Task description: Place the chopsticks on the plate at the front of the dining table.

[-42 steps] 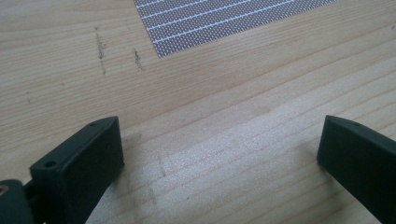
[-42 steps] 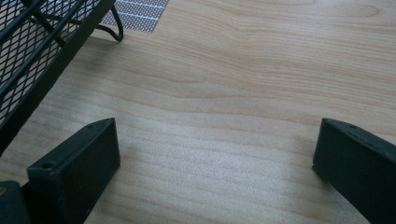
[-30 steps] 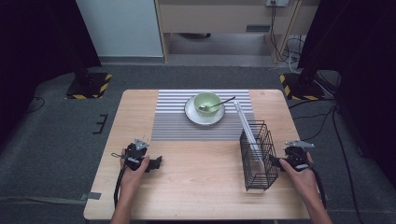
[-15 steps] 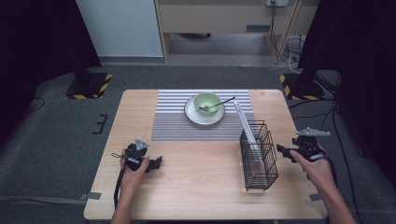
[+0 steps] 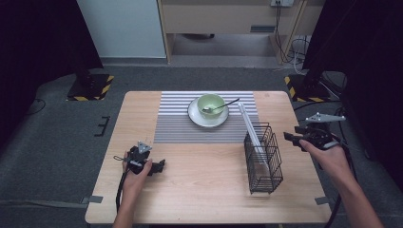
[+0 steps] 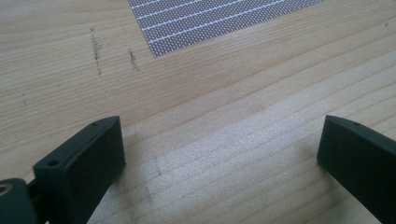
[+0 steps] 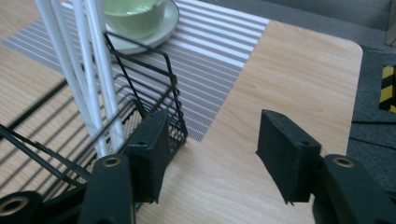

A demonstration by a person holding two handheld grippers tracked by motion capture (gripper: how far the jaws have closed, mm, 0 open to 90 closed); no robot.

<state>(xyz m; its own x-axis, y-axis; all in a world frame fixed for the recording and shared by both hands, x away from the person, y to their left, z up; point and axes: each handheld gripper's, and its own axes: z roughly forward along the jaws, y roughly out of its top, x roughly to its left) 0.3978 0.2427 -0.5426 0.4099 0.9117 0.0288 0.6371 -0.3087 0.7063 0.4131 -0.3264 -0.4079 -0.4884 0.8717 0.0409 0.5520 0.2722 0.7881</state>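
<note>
Nothing's grabbed yet: right gripper (image 5: 295, 138), jaws spread, hangs right of the wire basket (image 5: 263, 159) with white sticks (image 5: 251, 133); left gripper (image 5: 154, 166) rests spread on the tabletop (image 5: 209, 190)

The green bowl (image 7: 133, 14) is cut off at the top edge, and the white sticks (image 7: 88, 70) run out of the picture too.

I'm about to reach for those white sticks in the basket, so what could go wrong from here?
The sticks lean steeply out of the wire basket, so a pull could tip or drag it. They point toward the bowl with its spoon, which a swing might strike. The right gripper is open beside the basket, so one of its jaws could snag the wires.
</note>
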